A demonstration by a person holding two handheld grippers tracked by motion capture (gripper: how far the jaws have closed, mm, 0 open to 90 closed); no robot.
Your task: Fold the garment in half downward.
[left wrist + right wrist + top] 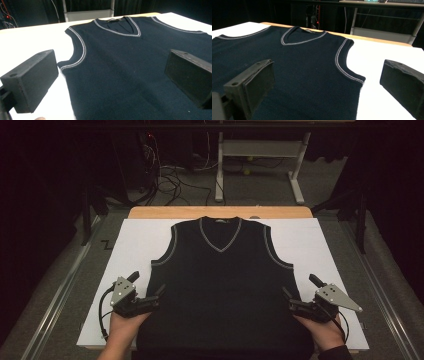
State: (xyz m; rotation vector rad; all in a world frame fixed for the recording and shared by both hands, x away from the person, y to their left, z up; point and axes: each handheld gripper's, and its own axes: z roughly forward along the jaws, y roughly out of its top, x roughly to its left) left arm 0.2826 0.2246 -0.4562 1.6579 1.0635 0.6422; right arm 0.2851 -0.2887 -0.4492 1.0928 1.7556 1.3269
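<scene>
A dark navy sleeveless V-neck sweater vest (222, 280) is being displayed flat on a white sheet (135, 245) that is covering most of a light wooden table (165, 212); a strip of bare wood is being left showing along the far edge. The vest is lying front up at the middle of the sheet, its neckline toward the far edge and its hem at the near edge, with pale grey trim being shown around the neck and both armholes.

The left gripper (152, 297) is being held in the person's left hand (122, 327) at the vest's left side, near the hem. Its jaws are being kept wide apart, nothing between them; in the left gripper view one jaw is hanging over the white sheet and the other over the knit. The right gripper (291, 300) is being held in the right hand (327, 332) at the vest's right side, jaws likewise spread and empty, one over fabric and one over the sheet in the right gripper view.

Grey carpeted floor (370, 270) is being seen around the table, with metal rails (60, 290) running along both sides. Behind, a white-legged desk frame (260, 160) and loose cables (170, 180) are being seen against a dark, unlit room.
</scene>
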